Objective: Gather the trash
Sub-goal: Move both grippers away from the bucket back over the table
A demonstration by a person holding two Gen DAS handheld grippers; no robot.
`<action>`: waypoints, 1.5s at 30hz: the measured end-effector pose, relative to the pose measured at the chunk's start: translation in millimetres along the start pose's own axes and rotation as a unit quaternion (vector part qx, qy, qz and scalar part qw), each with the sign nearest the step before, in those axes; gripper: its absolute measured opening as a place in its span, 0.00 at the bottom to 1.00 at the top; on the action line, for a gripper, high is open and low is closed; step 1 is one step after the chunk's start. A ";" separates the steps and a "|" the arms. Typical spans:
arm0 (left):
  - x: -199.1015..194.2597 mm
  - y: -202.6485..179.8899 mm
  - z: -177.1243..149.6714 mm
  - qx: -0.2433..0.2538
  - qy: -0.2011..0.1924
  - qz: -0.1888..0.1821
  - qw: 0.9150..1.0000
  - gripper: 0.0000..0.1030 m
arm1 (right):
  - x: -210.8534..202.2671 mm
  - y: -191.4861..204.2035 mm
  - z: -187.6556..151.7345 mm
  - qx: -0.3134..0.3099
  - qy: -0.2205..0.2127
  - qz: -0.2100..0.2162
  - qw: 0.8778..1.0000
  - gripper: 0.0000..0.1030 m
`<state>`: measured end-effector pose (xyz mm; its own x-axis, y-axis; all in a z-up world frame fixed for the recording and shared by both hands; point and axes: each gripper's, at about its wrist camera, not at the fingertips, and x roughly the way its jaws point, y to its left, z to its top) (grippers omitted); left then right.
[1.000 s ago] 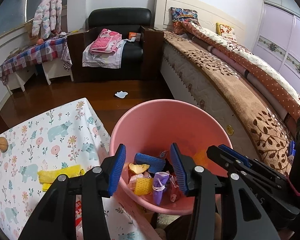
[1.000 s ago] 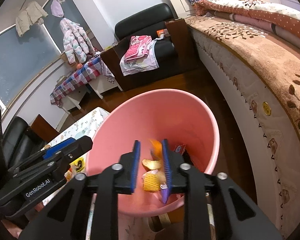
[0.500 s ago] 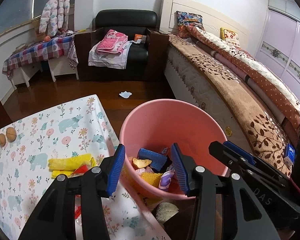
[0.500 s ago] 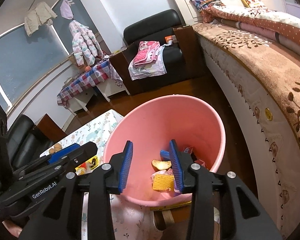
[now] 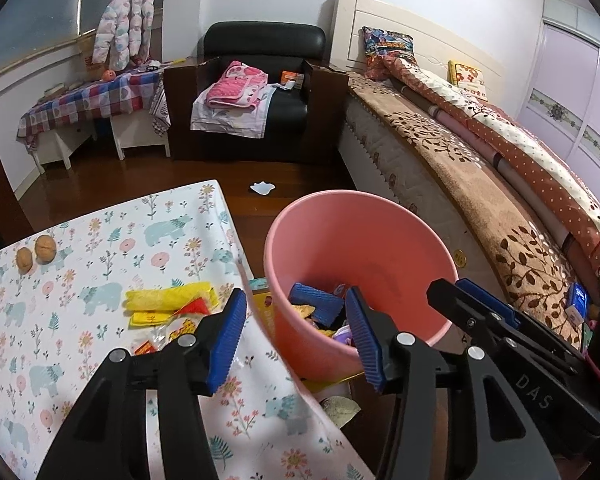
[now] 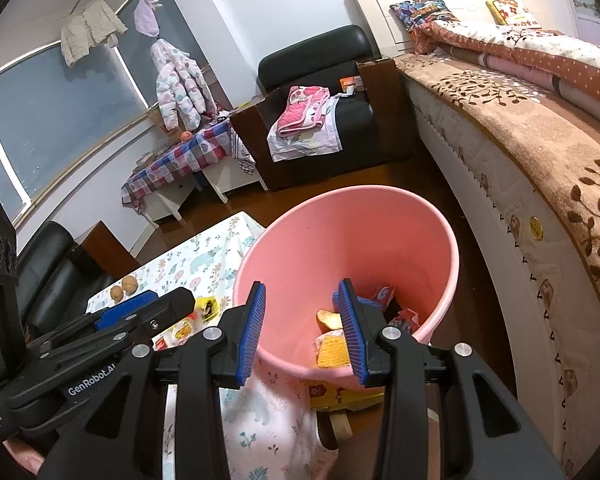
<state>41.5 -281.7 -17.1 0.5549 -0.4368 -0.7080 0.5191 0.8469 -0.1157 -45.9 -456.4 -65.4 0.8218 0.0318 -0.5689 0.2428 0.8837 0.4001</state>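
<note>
A pink bucket [image 5: 360, 248] stands on the floor beside the table and holds several pieces of trash, among them a blue sponge [image 5: 316, 303] and a yellow piece [image 6: 332, 351]. It also shows in the right wrist view [image 6: 352, 232]. My left gripper [image 5: 296, 336] is open and empty over the table's edge, at the bucket's near rim. My right gripper [image 6: 306, 328] is open and empty above the bucket's near rim. Yellow wrappers [image 5: 168, 300] and smaller colourful packets [image 5: 160, 340] lie on the floral tablecloth [image 5: 100, 248], left of my left gripper.
Two walnuts [image 5: 36, 252] lie at the table's far left. A bed [image 5: 480, 184] runs along the right. A black armchair [image 5: 256, 92] with clothes and a checked side table [image 5: 92, 96] stand at the back. A white scrap [image 5: 262, 188] lies on the wood floor.
Both grippers have drawn back and up from the bucket. My right gripper opened and its orange piece dropped into the bucket. More of the table shows in the left wrist view.
</note>
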 end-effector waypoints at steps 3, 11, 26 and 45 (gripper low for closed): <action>-6.6 1.6 -5.8 -0.003 0.000 0.002 1.000 0.50 | -4.6 3.8 -4.1 -0.004 0.000 0.002 1.000 0.37; -24.7 5.9 -22.2 -0.011 -0.003 0.007 1.000 0.51 | -20.1 16.3 -19.7 -0.021 0.000 0.006 1.000 0.37; -64.6 26.4 -58.3 -0.032 -0.015 0.020 0.999 0.51 | -49.7 48.6 -51.0 -0.052 -0.004 0.017 0.999 0.37; -102.7 62.8 -94.2 -0.059 -0.032 0.048 0.997 0.51 | -64.1 70.4 -75.3 -0.057 0.000 0.042 0.998 0.37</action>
<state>-44.2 -155.1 -17.2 0.6402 -0.3681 -0.6742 0.3847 0.9134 -0.1334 -120.3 -361.1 -54.9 0.8364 0.1077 -0.5375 0.1138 0.9250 0.3625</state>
